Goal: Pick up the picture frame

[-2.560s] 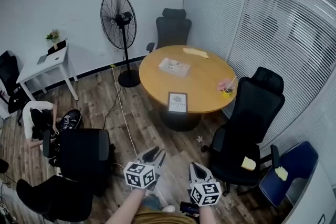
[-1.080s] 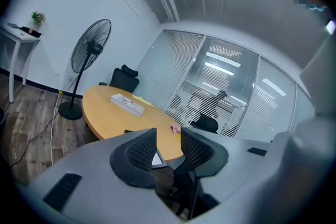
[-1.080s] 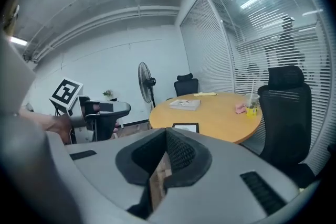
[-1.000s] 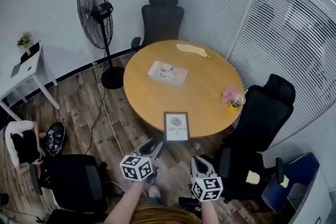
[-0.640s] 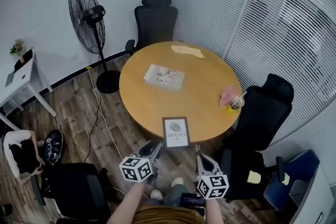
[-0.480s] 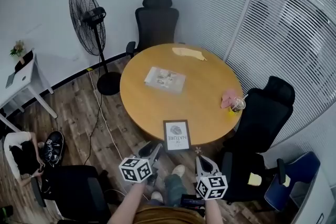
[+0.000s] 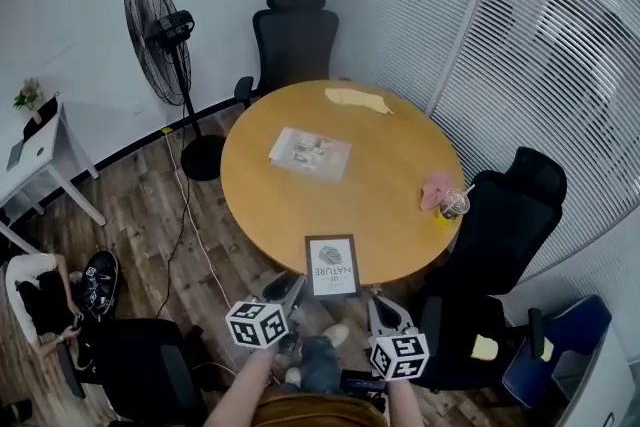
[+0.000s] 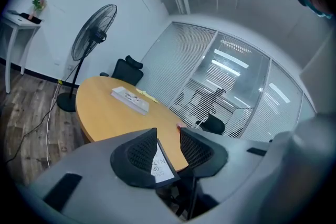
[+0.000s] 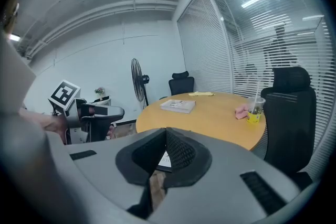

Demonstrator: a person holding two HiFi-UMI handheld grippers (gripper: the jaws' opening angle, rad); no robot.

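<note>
Change since the earlier looks: we have come up to the round tabletop (image 7: 300,205). The picture frame (image 7: 332,266), which sat well ahead of both tongs, now shows just beyond their tips. It is at the tabletop's near edge, printed face toward us, between the two tongs from left to right. Whether it lies flat or is propped on a stand, we cannot tell.

Left tongs (image 7: 289,285): jaws part open, and they have just been closing a little. Nothing is between them. In the left gripper view the frame shows through the gap, but farther off and untouched.

Right tongs (image 7: 376,303): jaws drawn together at the tips, holding nothing. The frame is seen past them in the right gripper view.

Also on the tabletop, well apart from the frame: a booklet (image 7: 310,153) toward the far side and a cup with a straw (image 7: 455,205) at the right rim.

Our reading: approach nearly done, grasp not begun. The right tongs would need to open before they could help. The narrowing left jaws may suit the frame's thin edge.
</note>
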